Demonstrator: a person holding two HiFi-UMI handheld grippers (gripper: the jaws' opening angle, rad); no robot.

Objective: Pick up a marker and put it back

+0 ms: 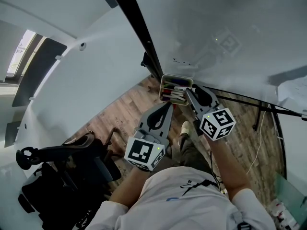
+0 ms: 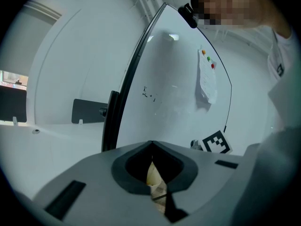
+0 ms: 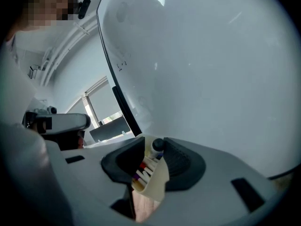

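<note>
The tray (image 1: 176, 77) hangs on the whiteboard (image 1: 225, 28), with markers (image 1: 172, 95) lying in it. The right gripper (image 1: 189, 93) reaches over the tray, its jaws apart. One black-capped marker (image 3: 156, 145) stands between them, leaning on the right-hand pad while the other pad stays clear of it. The left gripper (image 1: 169, 105) hovers just beside the tray, its jaws together and holding nothing.
</note>
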